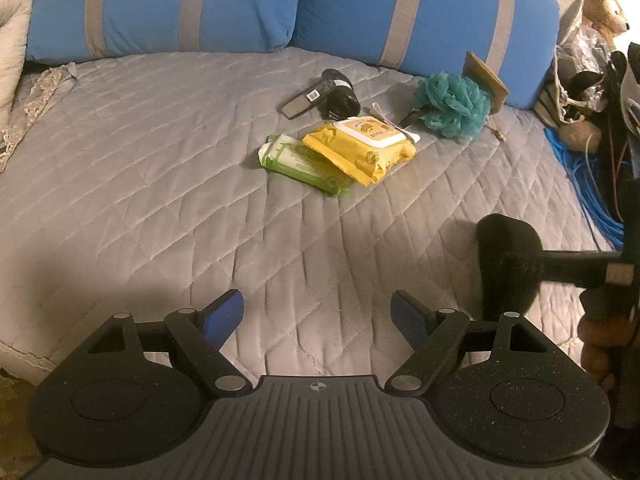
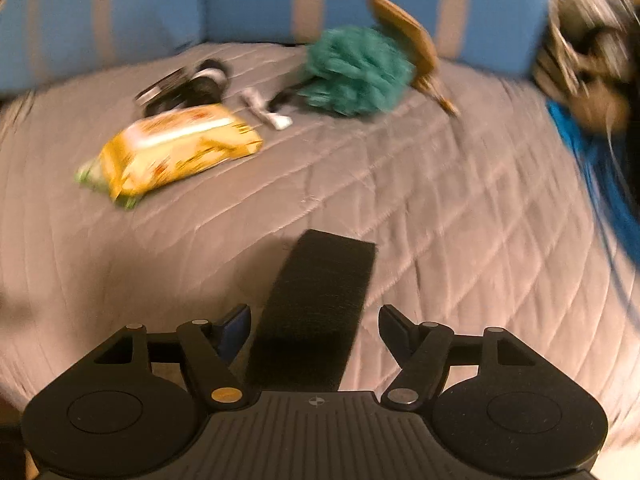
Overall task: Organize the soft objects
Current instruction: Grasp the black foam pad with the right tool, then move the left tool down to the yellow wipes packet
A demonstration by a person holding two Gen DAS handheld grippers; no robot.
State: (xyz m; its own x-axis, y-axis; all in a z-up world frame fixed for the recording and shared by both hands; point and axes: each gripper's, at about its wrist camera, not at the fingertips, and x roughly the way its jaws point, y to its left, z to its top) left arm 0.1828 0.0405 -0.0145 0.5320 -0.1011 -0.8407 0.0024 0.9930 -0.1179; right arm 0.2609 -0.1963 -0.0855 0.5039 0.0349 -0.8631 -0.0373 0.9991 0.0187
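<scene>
Currently, a black fabric strip lies on the grey quilt between the spread, untouching jaws of the right gripper; it should be pinched squarely before lifting. The left gripper is held spread, empty.

Flat yellow wipes pack overlapping green wipes pack mid-bed; fluffy teal mesh sponge farther right; black fuzzy strip nearest.

right wrist view smeared throughout. yellow wipes pack hides most of the green pack. black strip runs under the camera housing. clutter at right edge unreadable.
</scene>
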